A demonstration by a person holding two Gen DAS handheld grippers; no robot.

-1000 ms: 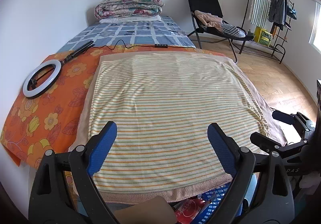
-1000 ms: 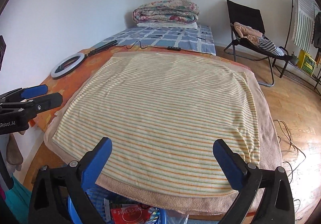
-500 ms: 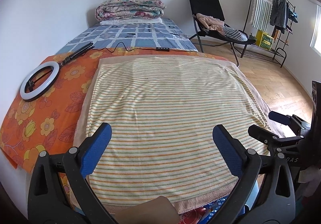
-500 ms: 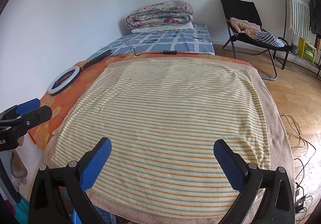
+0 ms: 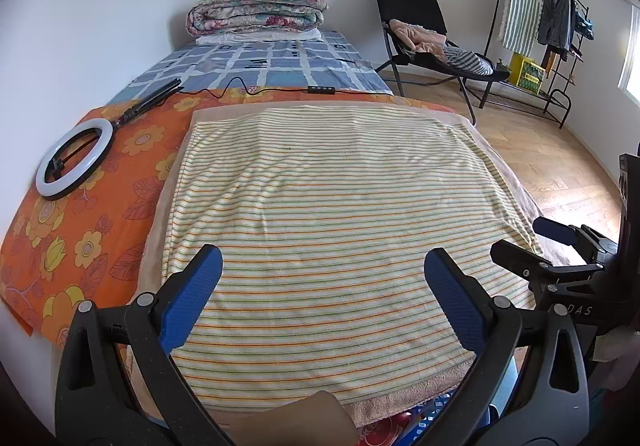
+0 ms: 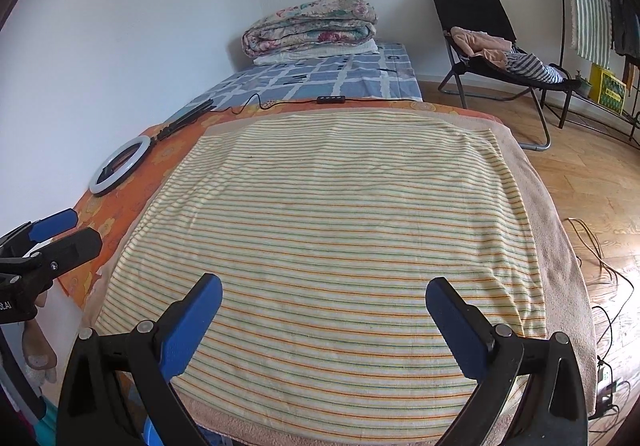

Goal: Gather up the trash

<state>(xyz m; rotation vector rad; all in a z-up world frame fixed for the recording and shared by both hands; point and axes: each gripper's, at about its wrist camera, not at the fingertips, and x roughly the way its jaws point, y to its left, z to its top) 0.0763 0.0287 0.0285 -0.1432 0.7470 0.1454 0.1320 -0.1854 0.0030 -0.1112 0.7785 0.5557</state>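
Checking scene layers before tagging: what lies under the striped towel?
Under the striped towel a beige towel shows along its edges, over an orange floral sheet. Whatever lies beneath the towel's middle is covered.

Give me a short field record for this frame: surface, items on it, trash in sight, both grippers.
surface: striped towel spread flat over an orange floral sheet
items: ring light on the sheet, left of the towel
trash: none on the towel
left gripper: open, holding nothing
right gripper: open, holding nothing
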